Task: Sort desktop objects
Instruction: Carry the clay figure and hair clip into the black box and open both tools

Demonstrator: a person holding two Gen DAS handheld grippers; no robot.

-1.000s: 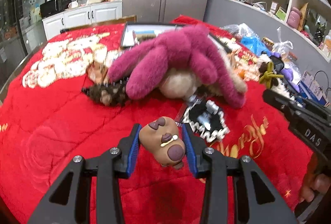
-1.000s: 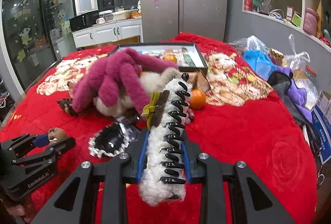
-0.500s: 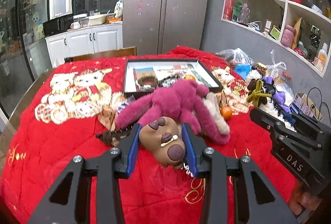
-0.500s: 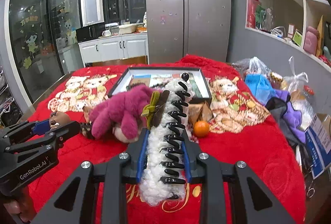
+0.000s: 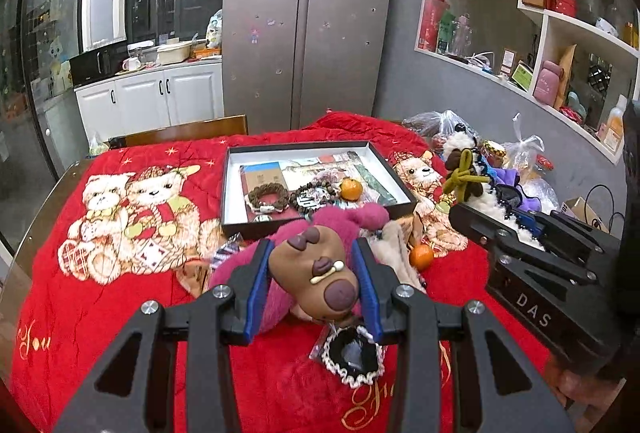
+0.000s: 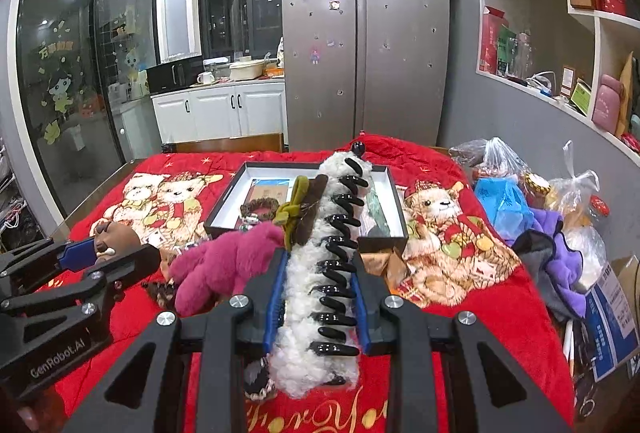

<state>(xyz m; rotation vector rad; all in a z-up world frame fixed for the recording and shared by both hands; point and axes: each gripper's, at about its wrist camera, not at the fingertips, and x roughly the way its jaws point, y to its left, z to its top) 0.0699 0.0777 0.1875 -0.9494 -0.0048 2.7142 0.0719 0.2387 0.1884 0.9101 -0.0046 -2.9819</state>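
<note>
Both grippers hung above the red cloth (image 5: pixel 100 313) with their loads, and the open box (image 5: pixel 394 173) lay straight ahead of each, farther up the table beyond the pink plush (image 6: pixel 224 265). The left gripper (image 5: pixel 312 273) was clamped on a brown dog figure (image 5: pixel 316 273), pads pressing its sides, snout toward the camera. The right gripper (image 6: pixel 316 297) was clenched on a fluffy white hair claw (image 6: pixel 320 273), whose long axis ran forward along the fingers, its far tip reaching over the box's near edge in the right wrist view. The box already held a bracelet (image 5: pixel 268 195), beads (image 5: pixel 314 195) and an orange (image 5: pixel 351 189). Judging by that, the right hand looked nearer the box, so the claw would likely go in first, lengthwise along the right wall.
</note>
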